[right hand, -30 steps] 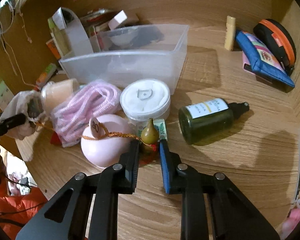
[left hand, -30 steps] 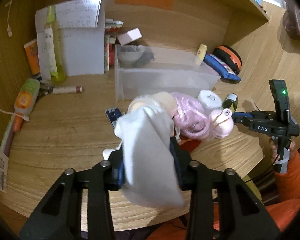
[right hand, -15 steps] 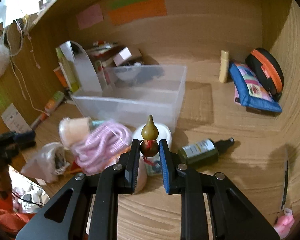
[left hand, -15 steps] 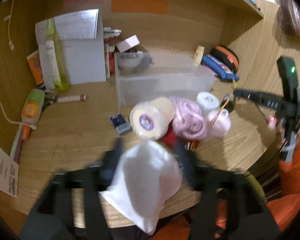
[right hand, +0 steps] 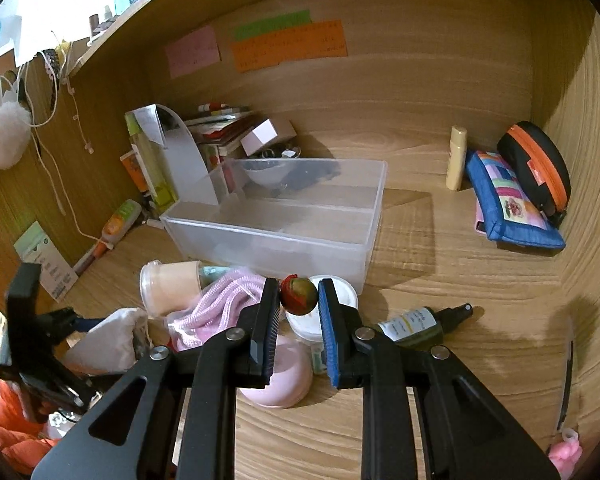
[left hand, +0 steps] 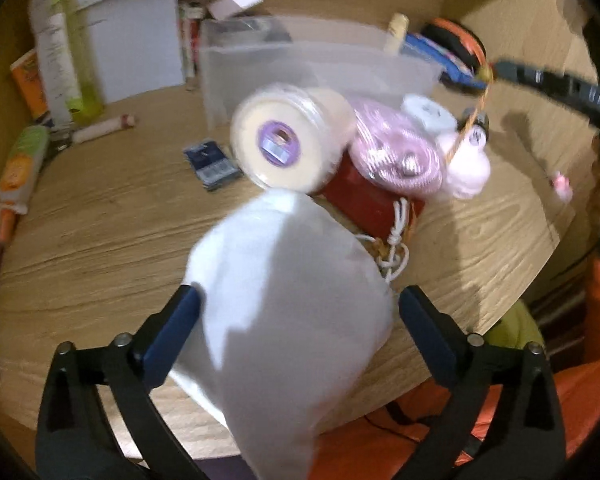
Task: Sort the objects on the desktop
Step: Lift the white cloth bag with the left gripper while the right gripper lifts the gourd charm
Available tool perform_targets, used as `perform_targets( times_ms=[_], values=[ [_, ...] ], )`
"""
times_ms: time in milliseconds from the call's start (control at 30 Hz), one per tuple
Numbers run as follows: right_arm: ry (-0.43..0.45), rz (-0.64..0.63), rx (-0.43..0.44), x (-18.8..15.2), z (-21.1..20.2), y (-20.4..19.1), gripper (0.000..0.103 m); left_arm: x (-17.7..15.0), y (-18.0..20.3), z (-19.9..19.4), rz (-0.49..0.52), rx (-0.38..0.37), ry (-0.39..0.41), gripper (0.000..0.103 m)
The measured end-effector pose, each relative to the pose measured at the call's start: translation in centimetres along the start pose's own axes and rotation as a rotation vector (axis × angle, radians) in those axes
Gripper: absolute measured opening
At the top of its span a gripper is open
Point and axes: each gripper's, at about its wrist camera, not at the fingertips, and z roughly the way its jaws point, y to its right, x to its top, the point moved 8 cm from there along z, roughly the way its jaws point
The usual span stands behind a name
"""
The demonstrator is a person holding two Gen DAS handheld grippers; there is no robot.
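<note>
Left wrist view: left gripper [left hand: 296,312] spread wide, white cloth pouch [left hand: 288,320] between fingers; actual grip on it unclear, picture blurred. Pouch above near edge of tabletop [left hand: 100,216]. Beyond it: tape roll [left hand: 284,144], red box [left hand: 360,200], pink cord [left hand: 396,152], pink jar [left hand: 468,164], clear bin [left hand: 312,68].

Right wrist view: right gripper [right hand: 298,304] closed on small gourd charm [right hand: 299,295], held up above pink jar [right hand: 278,380] and white tub [right hand: 324,316]. Clear bin [right hand: 276,236] just behind. Green bottle [right hand: 420,324] lying right of gripper. Blue pouch [right hand: 508,204] and black case [right hand: 536,168] far right.
</note>
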Motion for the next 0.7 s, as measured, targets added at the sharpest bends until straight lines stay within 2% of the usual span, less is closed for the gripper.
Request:
perform_targets(
  times_ms=[100, 167, 233, 300, 333, 433, 500, 700],
  values=[
    [0.004, -0.005, -0.002, 0.2, 0.0, -0.2, 0.018, 0.1, 0.5, 0.7, 0.052, 0.069, 0.007, 0.102],
    [0.007, -0.004, 0.001, 0.3, 0.0, -0.3, 0.018, 0.3, 0.6, 0.7, 0.052, 0.066, 0.025, 0.102],
    [0.011, 0.001, 0.006, 0.6, -0.1, -0.4, 0.018, 0.3, 0.2, 0.5, 0.045, 0.074, 0.05, 0.091],
    [0.021, 0.005, 0.012, 0.9, -0.4, -0.5, 0.018, 0.5, -0.3, 0.0, 0.032, 0.082, 0.063, 0.067],
    [0.026, 0.006, 0.018, 1.1, -0.5, -0.6, 0.018, 0.7, -0.6, -0.2, 0.022, 0.09, 0.07, 0.062],
    [0.048, 0.004, 0.039, 1.9, -1.2, -1.2, 0.018, 0.9, -1.2, -0.5, -0.008, 0.082, 0.084, 0.055],
    [0.067, -0.005, 0.042, 2.4, -1.8, -1.7, 0.018, 0.9, -1.3, -1.2, -0.012, 0.088, 0.1, 0.046],
    [0.125, -0.033, 0.034, 4.2, -3.3, -2.5, 0.018, 2.1, -0.2, -3.3, -0.039, 0.044, 0.153, 0.042]
  ],
)
